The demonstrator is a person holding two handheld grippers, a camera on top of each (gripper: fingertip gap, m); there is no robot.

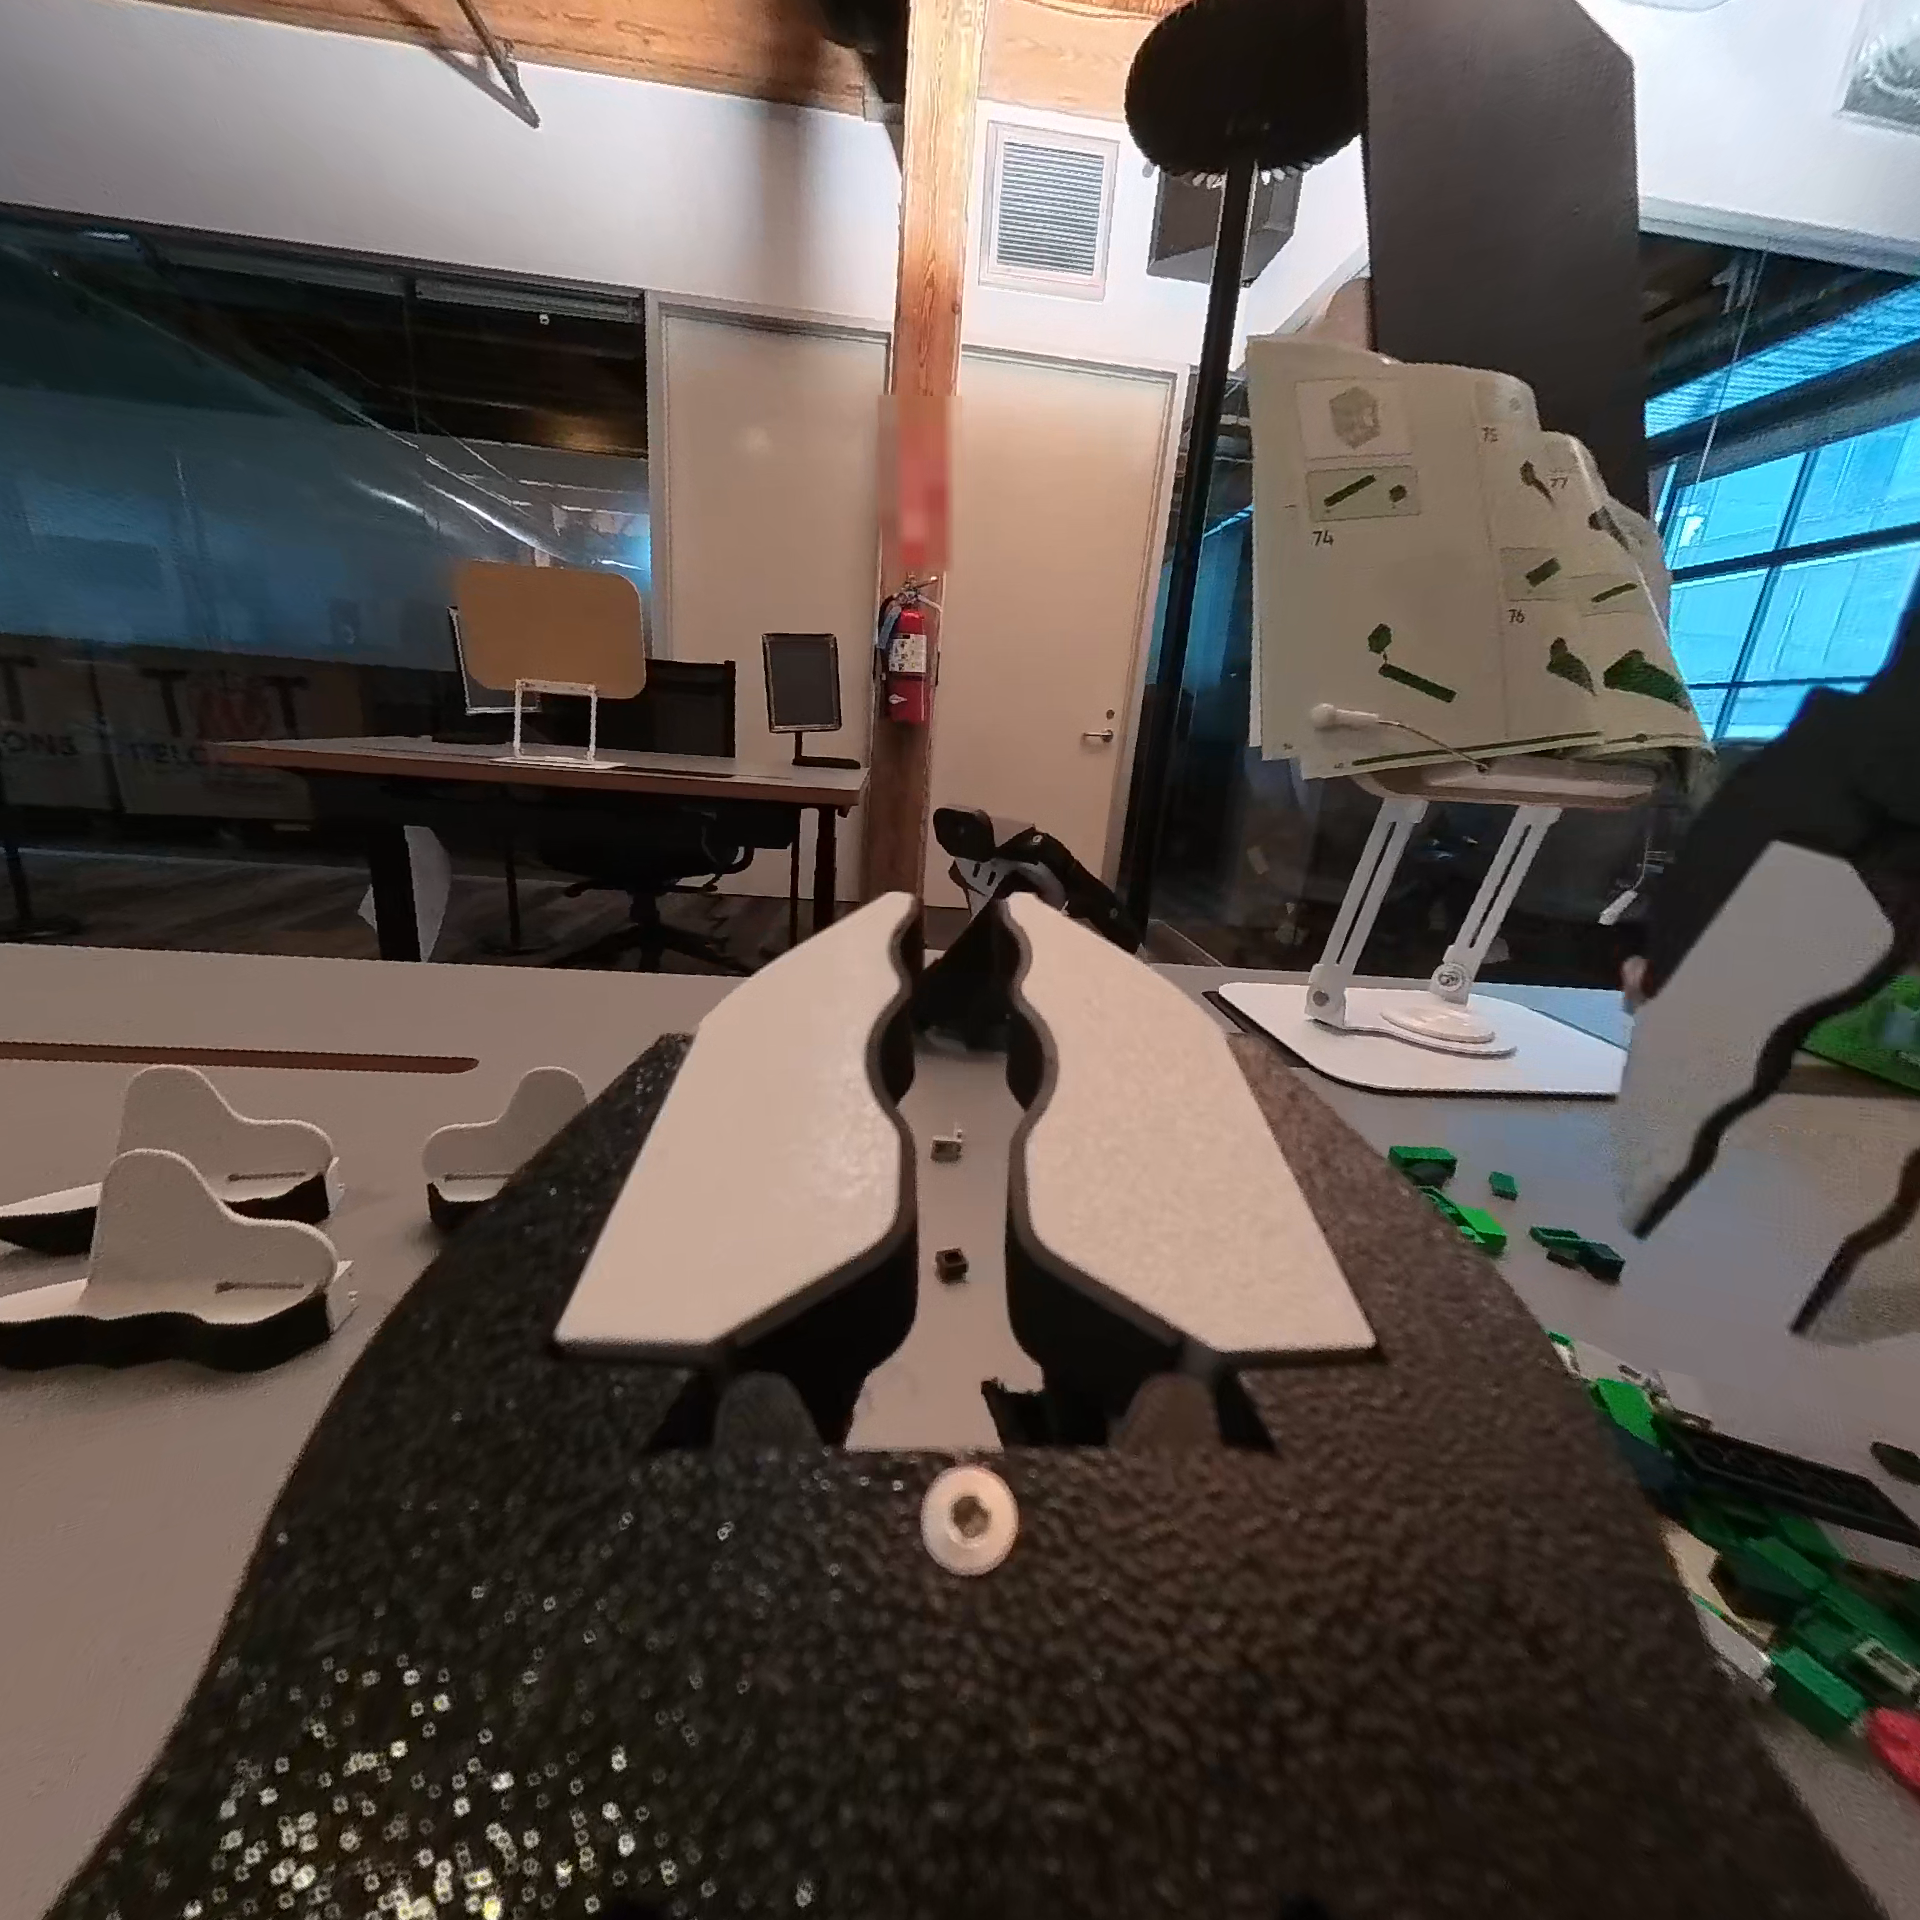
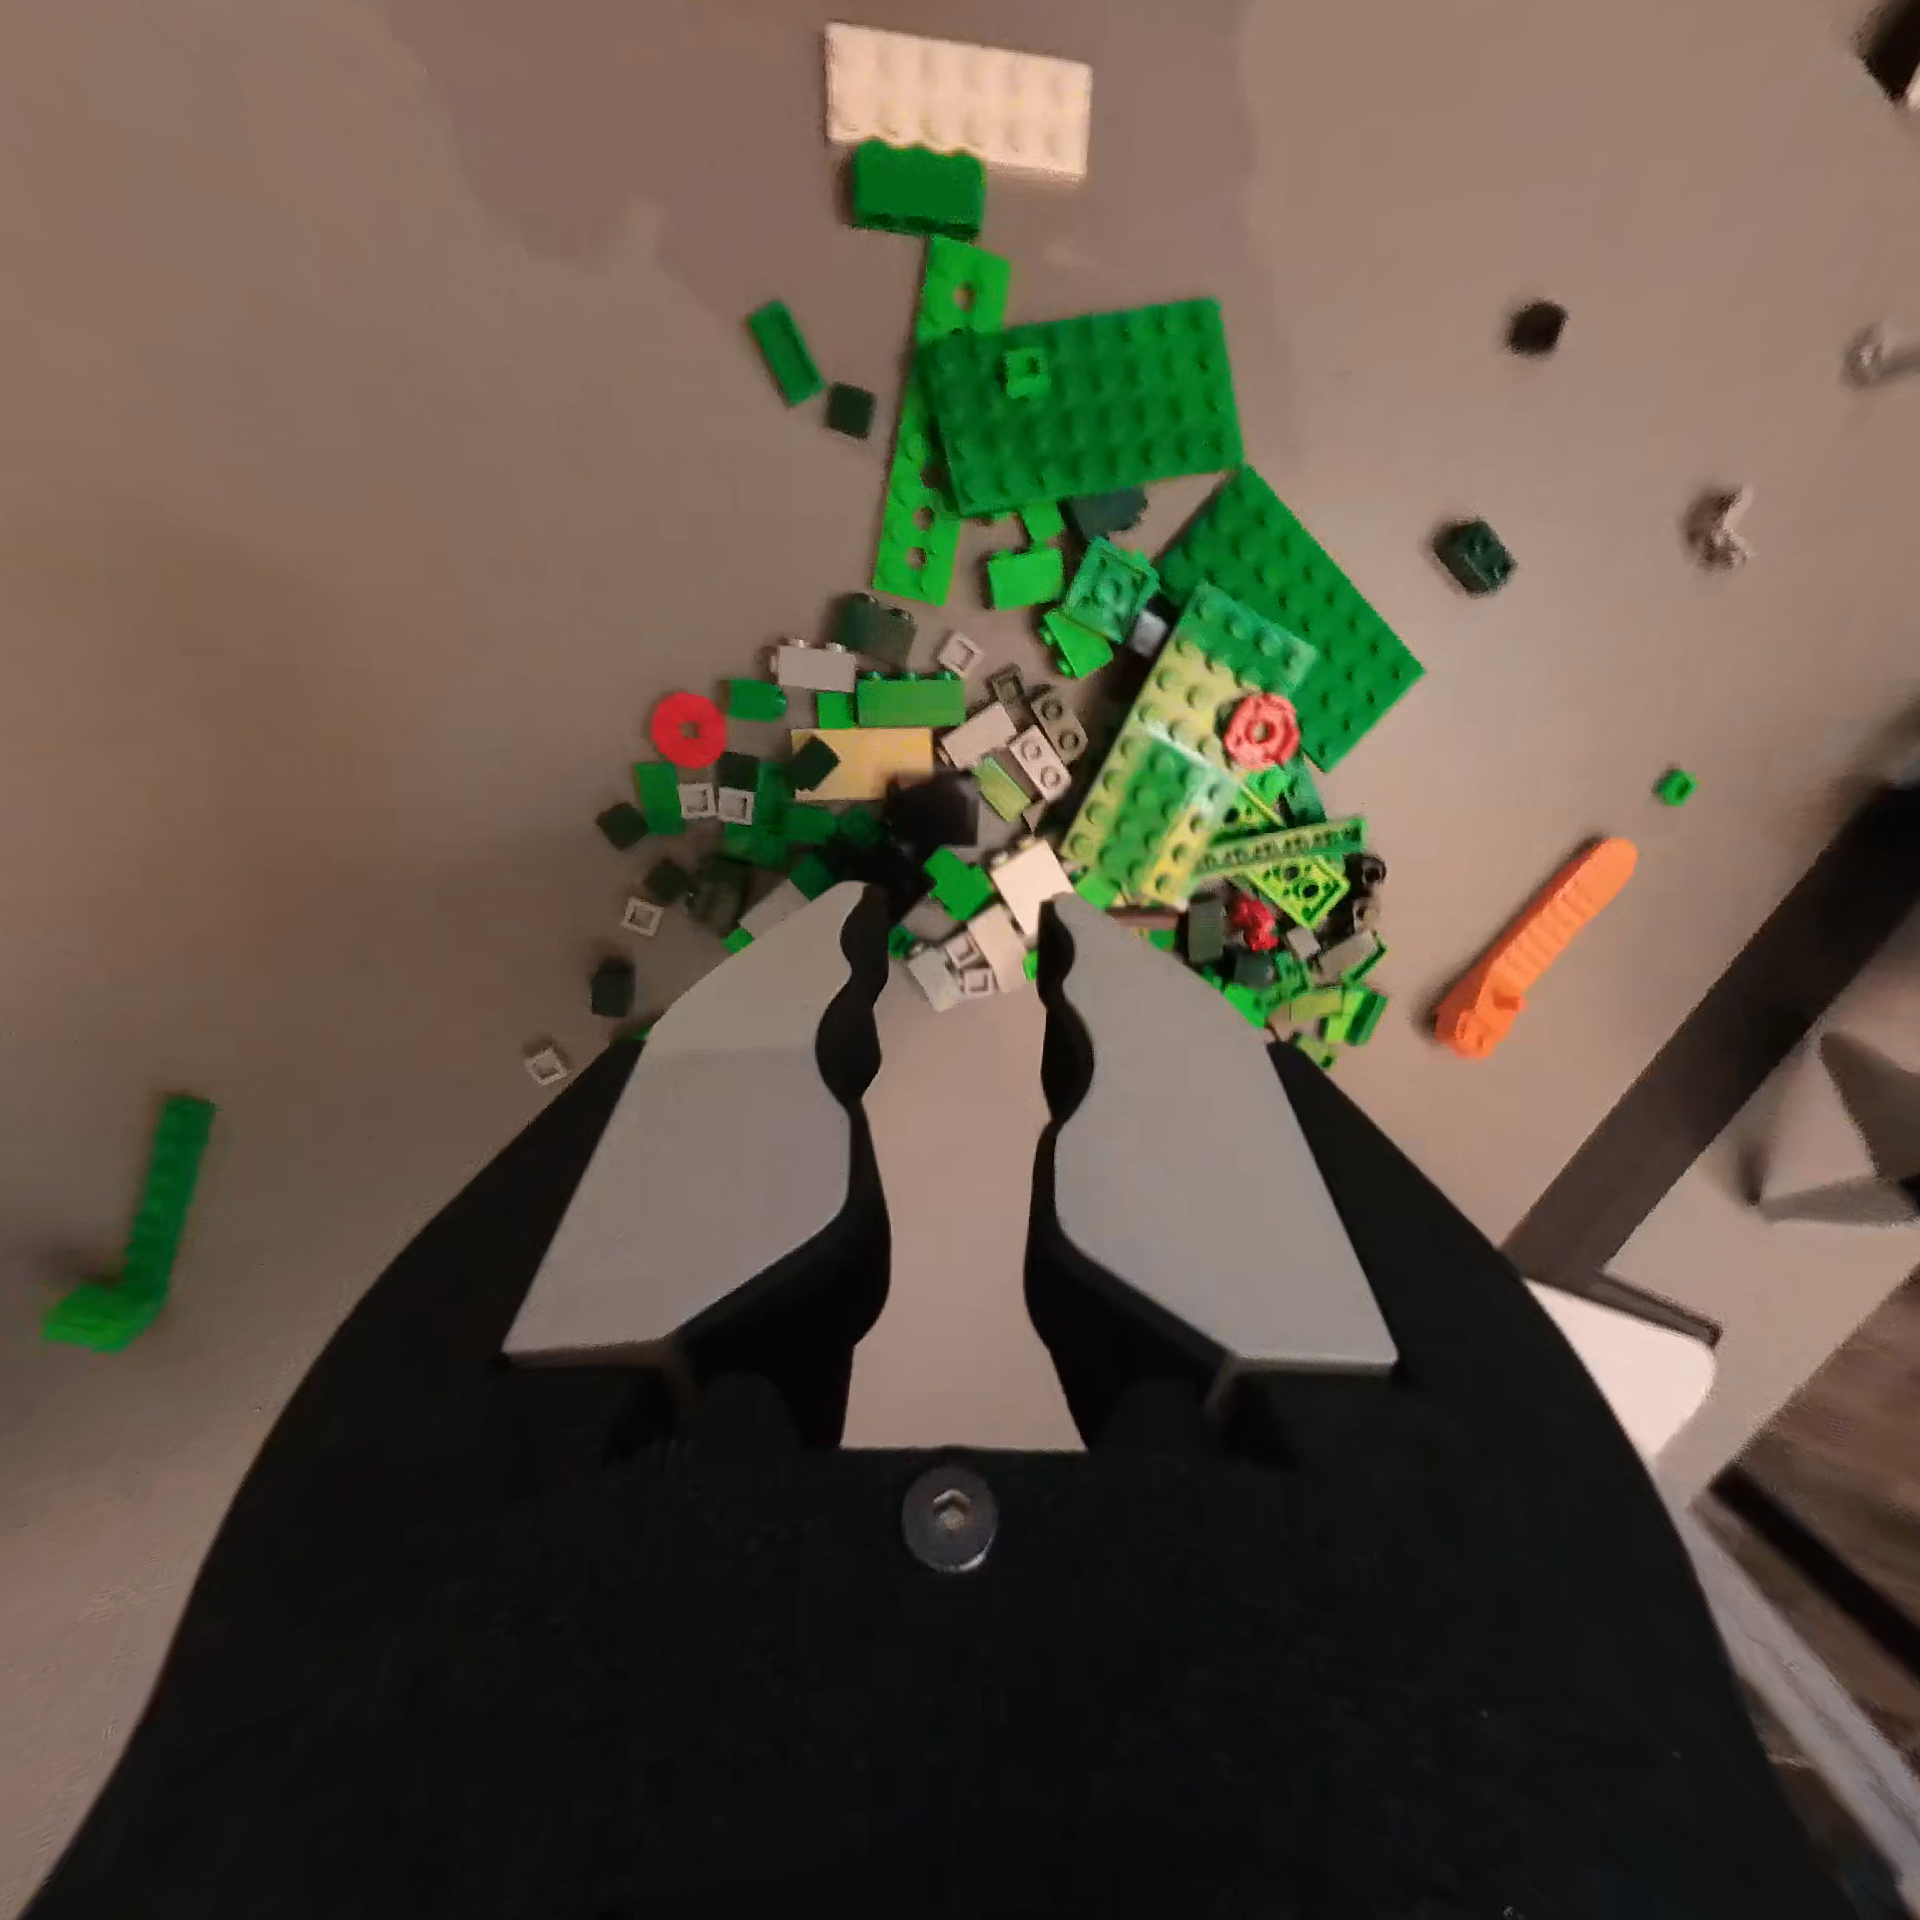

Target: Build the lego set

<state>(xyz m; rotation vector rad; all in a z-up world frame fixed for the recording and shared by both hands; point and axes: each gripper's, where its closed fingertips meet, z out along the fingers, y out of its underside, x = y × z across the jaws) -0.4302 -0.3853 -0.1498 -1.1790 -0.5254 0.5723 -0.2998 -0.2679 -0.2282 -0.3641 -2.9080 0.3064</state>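
My right gripper (image 2: 956,920) is open and empty, pointing down over a pile of loose lego pieces (image 2: 997,790), its fingertips just above the pile's near edge. The pile holds a large green plate (image 2: 1091,405), a second green plate (image 2: 1299,613), lime plates (image 2: 1174,769), grey bricks and red round pieces (image 2: 687,729). A white plate (image 2: 956,99) lies beyond it. My left gripper (image 1: 961,920) is low over the table, slightly open and empty. Two tiny dark pieces (image 1: 948,1146) lie on the table between its fingers. The right gripper (image 1: 1766,1143) shows in the left wrist view at the right.
The instruction booklet (image 1: 1434,582) stands open on a white stand (image 1: 1434,997) at the back right. Spare white finger parts (image 1: 208,1226) lie to the left. An orange brick separator (image 2: 1538,945) lies near the table's right edge (image 2: 1714,1039). A green L-shaped piece (image 2: 145,1226) lies apart at left. Spacing between my two grippers at the tips: around 20 cm.
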